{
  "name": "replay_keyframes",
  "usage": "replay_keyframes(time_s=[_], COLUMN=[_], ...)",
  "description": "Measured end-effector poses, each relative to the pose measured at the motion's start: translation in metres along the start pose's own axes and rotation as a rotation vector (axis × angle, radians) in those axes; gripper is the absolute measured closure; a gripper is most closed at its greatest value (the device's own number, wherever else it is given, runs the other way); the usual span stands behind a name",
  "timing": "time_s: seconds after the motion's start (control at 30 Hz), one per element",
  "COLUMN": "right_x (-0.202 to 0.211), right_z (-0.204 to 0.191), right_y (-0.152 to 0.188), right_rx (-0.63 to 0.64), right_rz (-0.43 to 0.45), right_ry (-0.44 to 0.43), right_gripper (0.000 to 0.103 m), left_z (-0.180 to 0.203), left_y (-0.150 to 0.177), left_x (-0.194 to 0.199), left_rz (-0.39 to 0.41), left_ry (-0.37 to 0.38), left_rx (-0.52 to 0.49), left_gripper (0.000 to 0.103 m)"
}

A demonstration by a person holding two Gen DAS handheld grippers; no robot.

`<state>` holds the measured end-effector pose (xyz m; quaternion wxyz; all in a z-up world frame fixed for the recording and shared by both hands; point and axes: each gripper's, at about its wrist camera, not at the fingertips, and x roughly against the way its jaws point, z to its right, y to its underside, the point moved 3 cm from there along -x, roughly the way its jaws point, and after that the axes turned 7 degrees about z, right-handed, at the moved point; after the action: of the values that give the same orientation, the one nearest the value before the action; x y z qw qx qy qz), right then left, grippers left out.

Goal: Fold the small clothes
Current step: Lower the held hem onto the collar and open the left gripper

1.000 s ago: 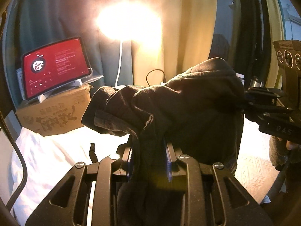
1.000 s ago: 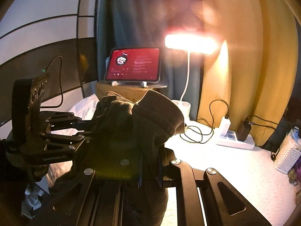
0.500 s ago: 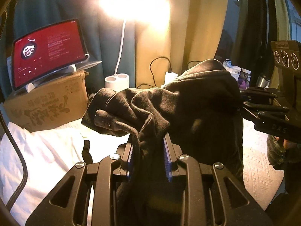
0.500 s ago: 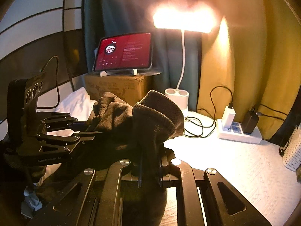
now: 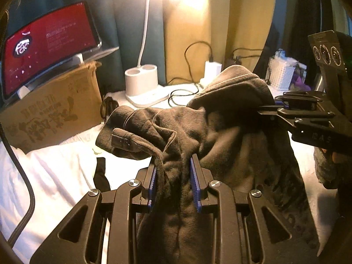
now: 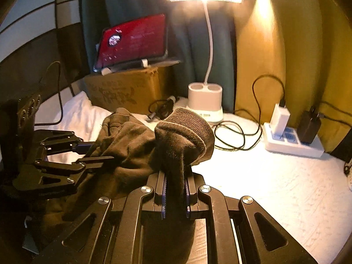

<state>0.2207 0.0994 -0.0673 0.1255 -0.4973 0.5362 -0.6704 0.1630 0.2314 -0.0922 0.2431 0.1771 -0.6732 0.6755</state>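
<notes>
Above the white bed (image 6: 275, 187), dark garment (image 5: 220, 136) bunched between both, left gripper (image 5: 173, 182) and right gripper (image 6: 175, 189) each clamping it

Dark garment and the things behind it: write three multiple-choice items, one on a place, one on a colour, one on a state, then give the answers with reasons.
1. Where does the tablet stand?
A. On the cardboard box
B. On the power strip
C. Flat on the bed cover

2. What colour does the tablet's screen show?
A. Green
B. Red
C. White

3. How is the dark garment held?
A. It lies loose, untouched
B. Only the right claw grips it
C. Both claws grip it

Answers:
1. A: in the right wrist view its stand rests on the cardboard box, left of the desk lamp.
2. B: the screen glows red in both views.
3. C: the left claw pinches a bunch of fabric between its blue pads, and the right claw clamps the part below the ribbed cuff.
</notes>
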Motion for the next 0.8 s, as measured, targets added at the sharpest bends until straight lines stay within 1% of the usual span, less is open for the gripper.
replay_keyframes(time_s=[0.33, 0.53, 0.57, 0.67, 0.7, 0.77, 0.8], right_x=[-0.042, -0.057, -0.060, -0.069, -0.071, -0.072, -0.072], right_z=[0.021, 0.027, 0.028, 0.031, 0.033, 0.036, 0.037], right_y=[0.022, 0.026, 0.027, 0.031, 0.032, 0.033, 0.034], right_rx=[-0.068, -0.098, -0.104, -0.118, -0.136, -0.154, -0.160], right_rz=[-0.086, -0.125, -0.134, -0.163, -0.164, -0.166, -0.166], right_ry=[-0.030, -0.034, -0.036, -0.050, -0.053, -0.056, -0.058], right_gripper=[0.091, 0.091, 0.091, 0.091, 0.091, 0.091, 0.091], left_z=[-0.015, -0.023, -0.026, -0.031, -0.033, -0.038, -0.041], left_y=[0.016, 0.022, 0.023, 0.024, 0.023, 0.021, 0.020], left_x=[-0.033, -0.040, -0.043, -0.047, -0.048, -0.049, -0.049], left_rz=[-0.080, -0.092, -0.098, -0.102, -0.100, -0.092, -0.087], left_ry=[-0.006, -0.014, -0.022, -0.033, -0.041, -0.066, -0.075], left_rx=[0.048, 0.074, 0.084, 0.107, 0.112, 0.126, 0.135], left_gripper=[0.078, 0.076, 0.074, 0.069, 0.064, 0.058, 0.057])
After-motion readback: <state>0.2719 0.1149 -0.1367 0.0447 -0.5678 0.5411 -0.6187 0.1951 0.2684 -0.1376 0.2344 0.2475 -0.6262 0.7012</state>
